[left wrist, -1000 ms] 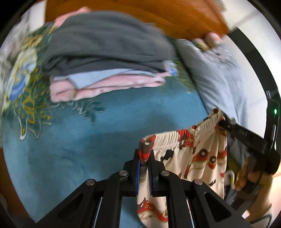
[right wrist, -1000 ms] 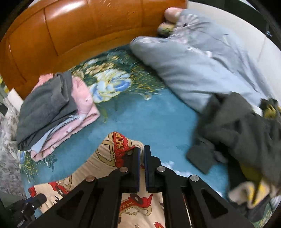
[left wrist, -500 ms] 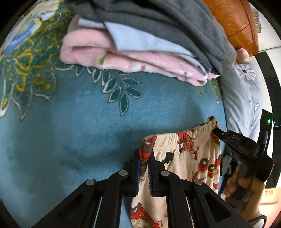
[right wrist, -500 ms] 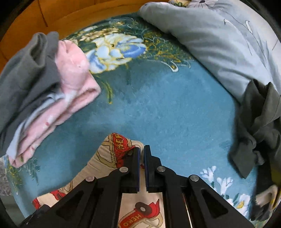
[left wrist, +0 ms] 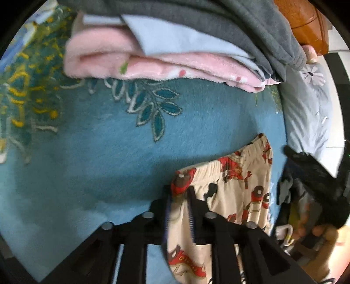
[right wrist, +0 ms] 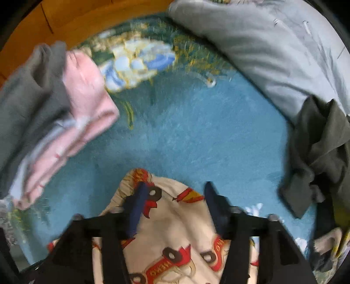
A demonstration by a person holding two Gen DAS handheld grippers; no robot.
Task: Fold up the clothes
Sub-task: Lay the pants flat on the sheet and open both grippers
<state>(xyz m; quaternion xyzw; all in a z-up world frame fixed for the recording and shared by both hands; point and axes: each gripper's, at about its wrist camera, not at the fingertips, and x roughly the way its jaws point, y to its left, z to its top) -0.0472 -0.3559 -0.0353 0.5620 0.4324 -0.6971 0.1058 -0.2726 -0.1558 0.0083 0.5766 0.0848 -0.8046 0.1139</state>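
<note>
We're seeing the left gripper with its jaws parted a little; the elastic waistband corner of the printed pants is sitting between them, fabric bunched in the gap. Whether the pads are actually biting the cloth, we can't tell: the frame is motion-blurred.

The right gripper is standing wide open, jaws well apart, gripping nothing. The printed pants are lying under and between its jaws, the waistband edge poking just ahead of the left fingertip.

The pants are resting on the teal blanket, which is running out ahead of both sets of jaws. In the left view, the right gripper is sitting off to the right of the jaws, clear of the far waistband corner, with the person's hand on its handle.

Farther ahead of the left jaws, we're looking at the folded stack: pink at the bottom, light blue in the middle, grey on top. In the right view that folded stack is lying ahead and left of the jaws.

Ahead and right of the right jaws, a dark crumpled garment is lying in a heap, and beyond it a grey quilt. Farthest out, the wooden headboard is running across behind the blanket.
</note>
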